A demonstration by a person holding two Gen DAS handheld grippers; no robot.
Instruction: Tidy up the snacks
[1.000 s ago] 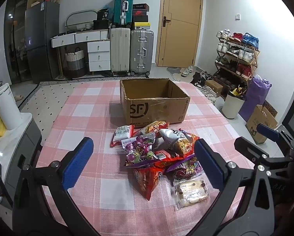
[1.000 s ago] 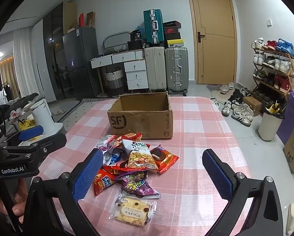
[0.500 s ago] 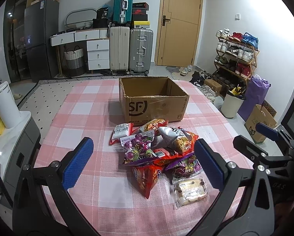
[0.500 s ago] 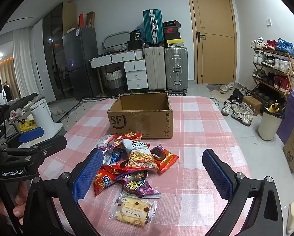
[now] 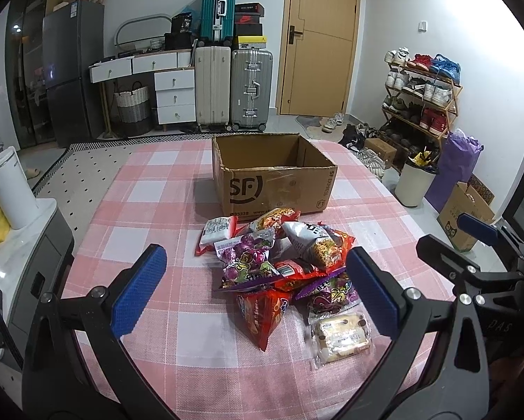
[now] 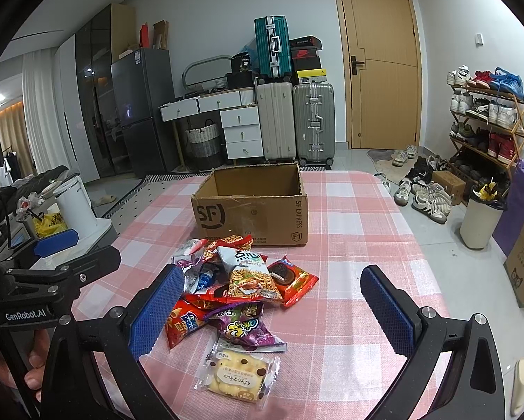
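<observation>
**Snack pile before an empty carton, both grippers held apart**

A heap of snack packets (image 5: 279, 262) is piled on the pink checked tablecloth (image 5: 150, 189), just in front of the open SF Express cardboard box (image 5: 276, 178), which stands toward the table's far edge. A clear-wrapped biscuit pack (image 6: 239, 374) lies nearest the near edge. The left gripper (image 5: 256, 288) and right gripper (image 6: 270, 309) are held above the near edge, fingers spread wide, nothing gripped.
</observation>
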